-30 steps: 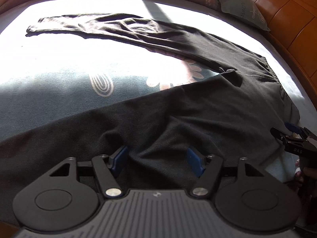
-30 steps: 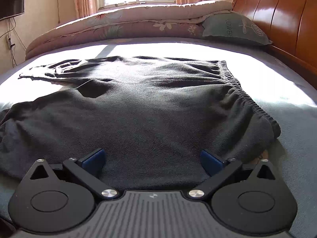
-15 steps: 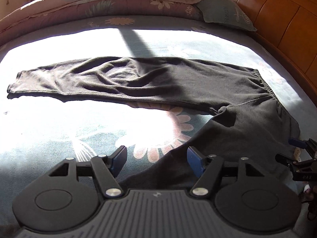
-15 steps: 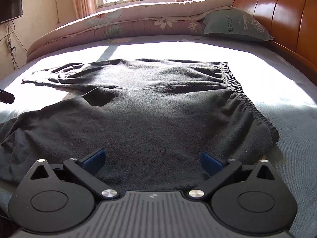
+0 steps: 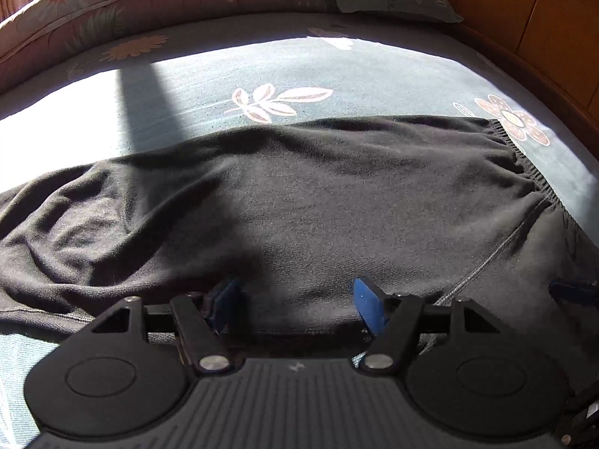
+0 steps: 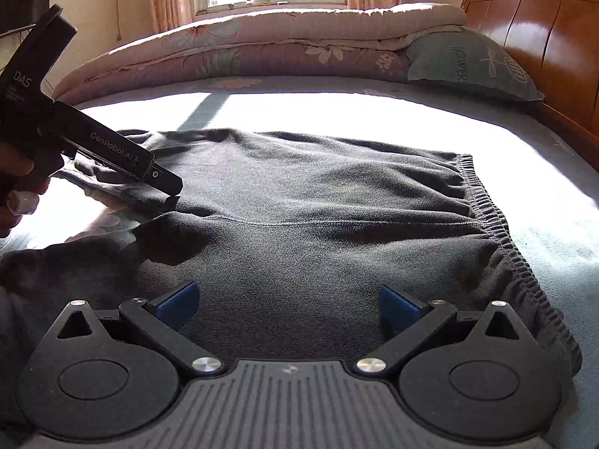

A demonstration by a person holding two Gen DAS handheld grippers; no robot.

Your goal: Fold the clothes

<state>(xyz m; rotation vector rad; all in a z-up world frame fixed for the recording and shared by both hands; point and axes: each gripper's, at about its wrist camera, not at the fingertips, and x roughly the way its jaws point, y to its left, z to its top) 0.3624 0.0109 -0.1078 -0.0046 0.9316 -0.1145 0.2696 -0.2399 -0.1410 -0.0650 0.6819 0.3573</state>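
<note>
Left wrist view: both grippers' fingers (image 5: pixel 368 308) spread wide over the black trousers (image 5: pixel 337 194).

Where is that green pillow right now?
In the right wrist view, the green pillow sits at the far right of the bed, against the wooden headboard and beside the folded floral quilt, beyond the dark trousers.

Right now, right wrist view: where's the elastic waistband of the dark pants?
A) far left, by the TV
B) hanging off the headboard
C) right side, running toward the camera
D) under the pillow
C: the ribbed waistband edges the dark pants on the right, curving from mid-bed down toward the right gripper, jaws open.
</note>
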